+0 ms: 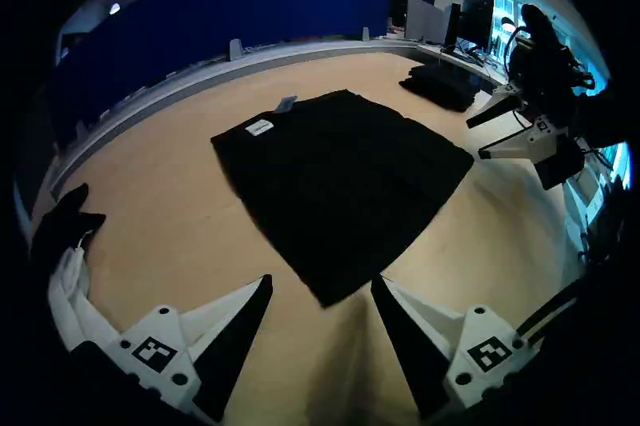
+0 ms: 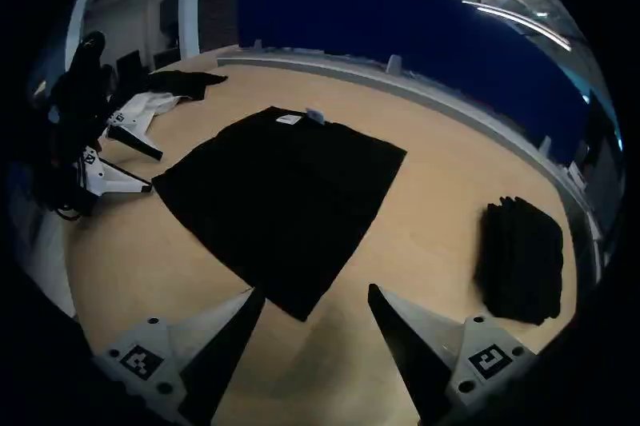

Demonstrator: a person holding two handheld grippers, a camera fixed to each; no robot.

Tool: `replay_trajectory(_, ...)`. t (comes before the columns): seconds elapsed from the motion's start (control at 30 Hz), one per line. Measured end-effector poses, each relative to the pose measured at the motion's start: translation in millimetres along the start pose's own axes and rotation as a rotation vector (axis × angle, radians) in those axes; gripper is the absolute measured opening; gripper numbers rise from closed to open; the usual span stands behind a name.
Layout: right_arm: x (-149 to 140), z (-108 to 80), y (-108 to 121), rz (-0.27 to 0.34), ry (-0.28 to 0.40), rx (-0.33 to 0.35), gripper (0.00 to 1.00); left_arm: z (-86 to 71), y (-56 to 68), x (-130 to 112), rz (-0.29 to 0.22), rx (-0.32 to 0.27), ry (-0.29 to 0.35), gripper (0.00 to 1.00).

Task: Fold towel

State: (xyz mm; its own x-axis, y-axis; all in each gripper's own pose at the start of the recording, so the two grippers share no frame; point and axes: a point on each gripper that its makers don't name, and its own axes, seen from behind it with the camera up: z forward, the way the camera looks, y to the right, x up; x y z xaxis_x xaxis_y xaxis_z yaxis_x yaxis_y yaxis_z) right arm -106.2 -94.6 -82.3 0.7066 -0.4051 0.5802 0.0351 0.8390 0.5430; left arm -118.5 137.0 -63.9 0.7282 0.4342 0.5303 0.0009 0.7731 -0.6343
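A black towel (image 1: pixel 344 186) lies spread flat on the wooden table (image 1: pixel 160 210), a white label (image 1: pixel 259 127) near its far edge. My left gripper (image 1: pixel 321 279) is open, its fingertips either side of the towel's near corner and just above it. My right gripper (image 1: pixel 482 138) is open beside the towel's right corner. In the right gripper view the towel (image 2: pixel 280 186) lies ahead, with my right gripper (image 2: pixel 315 288) open over its near corner. The left gripper (image 2: pixel 155 172) stands open at the towel's left corner. Neither gripper holds anything.
A stack of folded black towels (image 2: pixel 520 258) sits on the table, also seen as the stack (image 1: pixel 440 82) far right. Loose black cloth (image 2: pixel 172 82) and white cloth (image 2: pixel 148 106) lie beyond the left gripper. A blue partition (image 1: pixel 216 18) and monitors (image 1: pixel 472 18) border the table.
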Motion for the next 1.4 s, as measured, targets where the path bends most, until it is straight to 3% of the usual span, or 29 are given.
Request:
replay_trajectory(0.23,-10.9,6.1,-3.9,0.010,-0.023,0.024,0.95,3.7,0.4,-9.5,0.009,-0.004,-0.053,0.91)
replay_trajectory(0.53,-17.9,8.7,-6.0,0.008,-0.060,0.040,0.81,2.4,5.9,-12.6,0.036,-0.017,-0.102,0.90)
replay_trajectory(0.97,-28.3,8.8,-18.0,-0.013,-0.114,0.057,0.35,1.6,14.4,-14.0,0.057,-0.036,-0.143,0.64)
replay_trajectory(1.2,-28.2,8.0,-16.3,0.000,-0.126,0.055,0.26,1.4,13.8,-13.8,0.049,-0.030,-0.156,0.51)
replay_trajectory(1.4,-28.5,7.0,-15.3,-0.004,-0.131,0.049,0.19,-0.1,10.1,-13.5,0.044,-0.017,-0.166,0.29)
